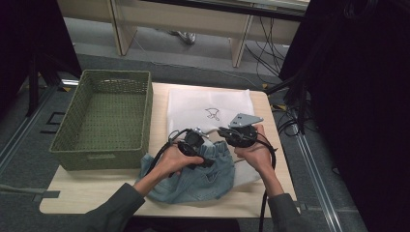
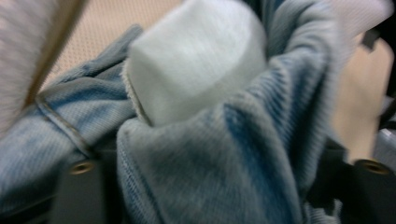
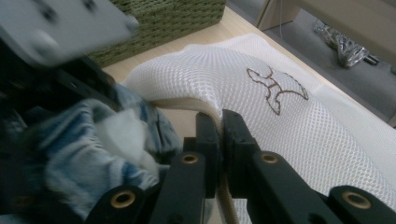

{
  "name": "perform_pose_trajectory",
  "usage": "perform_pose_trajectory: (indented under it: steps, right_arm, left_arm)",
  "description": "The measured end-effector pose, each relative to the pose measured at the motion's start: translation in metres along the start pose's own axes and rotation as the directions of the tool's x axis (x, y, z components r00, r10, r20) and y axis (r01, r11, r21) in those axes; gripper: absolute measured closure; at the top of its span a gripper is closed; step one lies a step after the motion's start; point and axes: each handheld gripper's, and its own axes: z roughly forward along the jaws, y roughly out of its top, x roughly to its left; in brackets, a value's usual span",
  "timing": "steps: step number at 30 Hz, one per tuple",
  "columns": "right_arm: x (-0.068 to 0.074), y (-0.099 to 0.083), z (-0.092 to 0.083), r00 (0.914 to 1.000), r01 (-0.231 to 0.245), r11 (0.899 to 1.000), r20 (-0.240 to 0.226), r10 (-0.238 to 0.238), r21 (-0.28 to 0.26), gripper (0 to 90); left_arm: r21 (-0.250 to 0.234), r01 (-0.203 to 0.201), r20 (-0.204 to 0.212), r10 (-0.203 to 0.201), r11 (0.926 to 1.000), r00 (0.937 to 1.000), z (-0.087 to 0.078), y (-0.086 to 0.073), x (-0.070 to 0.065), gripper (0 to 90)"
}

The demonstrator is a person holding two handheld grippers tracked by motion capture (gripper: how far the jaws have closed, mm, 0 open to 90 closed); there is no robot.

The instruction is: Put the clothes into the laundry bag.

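1. Denim shorts (image 1: pixel 193 176) lie crumpled at the table's near edge, their waist end bunched against the mouth of the white mesh bag (image 1: pixel 210 108), which stretches away from the person.
2. Right gripper (image 3: pixel 220 135) is clenched on the bag's rim, lifting it open.
3. Left gripper (image 1: pixel 196 140) sits nearest the shorts, jaws parted with denim bunched between them; whether the pads press on it is unclear.
4. Blur hides the left jaws' tips; the bag's opening is barely visible.
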Motion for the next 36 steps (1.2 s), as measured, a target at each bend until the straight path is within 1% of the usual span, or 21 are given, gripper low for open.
perform_pose_trajectory:
  steps: [1, 5, 7, 9, 11, 13, 14, 16, 17, 18, 20, 22, 24, 25, 26, 27, 28, 29, 31, 33, 36]
  right_arm:
    - [0.0, -0.001, -0.001, 0.9998, -0.02, 1.0, -0.004, 0.02, 0.007, 86.7]
    - [-0.003, -0.002, -0.002, 0.9999, -0.016, 1.0, 0.001, 0.016, 0.005, 86.7]
    - [-0.003, -0.002, 0.0, 0.9996, -0.027, 1.0, -0.009, 0.027, 0.011, 86.6]
    - [-0.001, -0.003, 0.0, 0.9992, -0.039, 0.999, -0.006, 0.039, 0.019, 86.7]
    - [-0.002, -0.002, 0.0, 0.9998, -0.021, 1.0, -0.006, 0.021, 0.01, 86.6]
    - [-0.002, -0.002, 0.0, 0.9992, -0.039, 0.999, -0.009, 0.039, 0.018, 86.6]
    - [-0.003, -0.002, 0.0, 0.9998, -0.02, 1.0, 0.001, 0.02, 0.009, 86.6]
    - [-0.002, -0.001, 0.001, 1.0, -0.004, 1.0, 0.0, 0.004, 0.004, 86.7]
    - [-0.002, -0.001, 0.001, 0.9999, -0.011, 1.0, -0.004, 0.011, 0.003, 86.7]
    - [0.0, 0.0, 0.001, 0.9999, -0.016, 1.0, -0.005, 0.016, 0.005, 86.7]
    - [0.001, 0.002, -0.001, 1.0, -0.006, 1.0, -0.008, 0.006, -0.002, 86.7]
    - [0.002, 0.005, -0.002, 0.9999, 0.014, 1.0, -0.007, -0.014, -0.008, 86.7]
    - [0.004, 0.005, -0.003, 0.9999, 0.001, 1.0, -0.016, -0.001, 0.005, 86.7]
    - [0.003, 0.004, -0.002, 0.9998, 0.02, 1.0, -0.006, -0.02, 0.007, 86.7]
    - [0.004, 0.003, -0.001, 0.9998, 0.018, 1.0, -0.01, -0.018, 0.011, 86.7]
    - [0.004, 0.001, 0.0, 0.9998, 0.016, 1.0, -0.008, -0.016, 0.017, 86.7]
    - [0.004, -0.002, 0.002, 0.9999, 0.004, 0.999, -0.013, -0.004, 0.033, 86.7]
    - [0.004, -0.005, 0.004, 0.9999, 0.01, 0.999, -0.011, -0.01, 0.036, 86.6]
    - [0.003, -0.009, 0.006, 0.9998, -0.001, 0.999, -0.02, 0.002, 0.051, 86.6]
    - [0.002, -0.009, 0.005, 0.9999, 0.009, 0.999, -0.012, -0.009, 0.046, 86.6]
    - [0.003, -0.008, 0.004, 0.9998, -0.015, 0.998, -0.013, 0.016, 0.054, 86.5]
  left_arm:
    - [-0.007, -0.012, -0.006, 0.012, 0.9999, 0.9999, -0.007, 0.0, -0.002, 23.9]
    - [-0.012, -0.061, -0.008, 0.061, 0.9981, 0.9981, -0.036, -0.003, -0.011, 16.0]
    - [-0.073, -0.057, -0.018, 0.056, 0.9957, 0.9982, -0.047, -0.003, -0.012, 15.2]
    - [-0.036, -0.089, -0.041, 0.088, 0.9954, 0.9953, -0.055, -0.006, -0.009, 15.9]
    - [-0.021, -0.086, -0.04, 0.085, 0.9961, 0.9956, -0.052, -0.011, -0.008, 16.1]
    - [0.009, -0.088, -0.009, 0.088, 0.9961, 0.9961, -0.042, -0.017, -0.008, 18.2]
    - [0.02, -0.098, 0.002, 0.098, 0.995, 0.9952, -0.036, -0.018, -0.01, 24.4]
    - [0.069, -0.171, -0.026, 0.173, 0.9829, 0.9846, -0.022, -0.015, -0.009, 46.5]
    - [0.065, -0.166, -0.037, 0.169, 0.9839, 0.985, -0.016, -0.012, -0.008, 56.2]
    - [0.06, -0.162, -0.056, 0.165, 0.985, 0.9847, -0.011, -0.007, -0.006, 60.6]
    - [0.036, -0.151, -0.087, 0.154, 0.9879, 0.9843, -0.005, 0.006, -0.001, 64.3]
    - [-0.034, -0.096, -0.097, 0.092, 0.9948, 0.991, 0.006, 0.015, 0.001, 64.4]
    - [0.019, -0.12, -0.107, 0.122, 0.9925, 0.9868, 0.014, 0.014, 0.009, 62.4]
    - [0.041, -0.103, -0.109, 0.107, 0.9938, 0.9883, 0.018, 0.012, 0.013, 58.8]
    - [0.034, -0.069, -0.101, 0.072, 0.9971, 0.9923, 0.019, 0.009, 0.015, 53.1]
    - [-0.026, -0.004, -0.099, 0.002, 0.9996, 0.9951, 0.02, 0.006, 0.014, 46.7]
    - [-0.057, 0.013, -0.081, -0.017, 0.9983, 0.9966, 0.017, 0.003, 0.014, 39.0]
    - [-0.064, 0.01, -0.068, -0.014, 0.9979, 0.9976, 0.008, 0.0, 0.011, 33.6]
    - [-0.082, -0.012, -0.087, 0.005, 0.9966, 0.9962, -0.007, -0.006, 0.006, 26.4]
    - [-0.085, -0.047, -0.135, 0.035, 0.9953, 0.9902, -0.027, -0.012, 0.003, 22.5]
    - [-0.072, -0.067, -0.191, 0.052, 0.9951, 0.9801, -0.053, -0.027, 0.004, 16.2]
